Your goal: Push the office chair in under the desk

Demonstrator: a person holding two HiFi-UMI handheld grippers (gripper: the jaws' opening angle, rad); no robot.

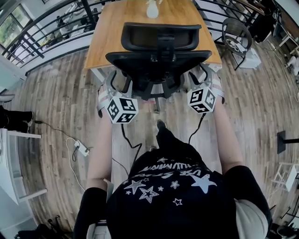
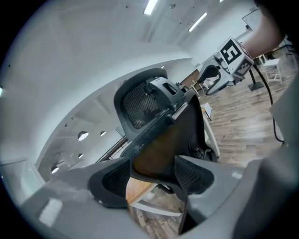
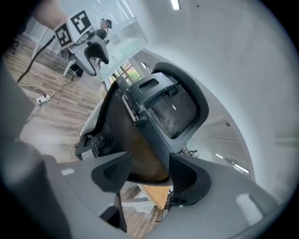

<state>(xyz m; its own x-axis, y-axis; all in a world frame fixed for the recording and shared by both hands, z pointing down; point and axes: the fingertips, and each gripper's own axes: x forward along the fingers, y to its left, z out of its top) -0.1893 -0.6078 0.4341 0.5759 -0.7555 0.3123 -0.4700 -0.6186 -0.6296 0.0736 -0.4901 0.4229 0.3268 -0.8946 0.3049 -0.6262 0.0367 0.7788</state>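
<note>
A black office chair (image 1: 159, 60) stands at the near edge of the wooden desk (image 1: 117, 32), its mesh backrest towards me and its seat partly under the top. My left gripper (image 1: 113, 84) holds the backrest's left edge and my right gripper (image 1: 205, 78) holds its right edge. In the left gripper view the backrest's (image 2: 154, 107) rim fills the gap of the left gripper (image 2: 152, 175), both pads against it. In the right gripper view the backrest's (image 3: 163, 102) rim sits likewise in the right gripper (image 3: 147, 175).
A white object (image 1: 153, 9) stands on the desk's far part. A second dark chair (image 1: 236, 37) is at the back right. A power strip with cable (image 1: 81, 149) lies on the wood floor at left, beside a white table (image 1: 16, 163). A railing (image 1: 46, 23) runs behind.
</note>
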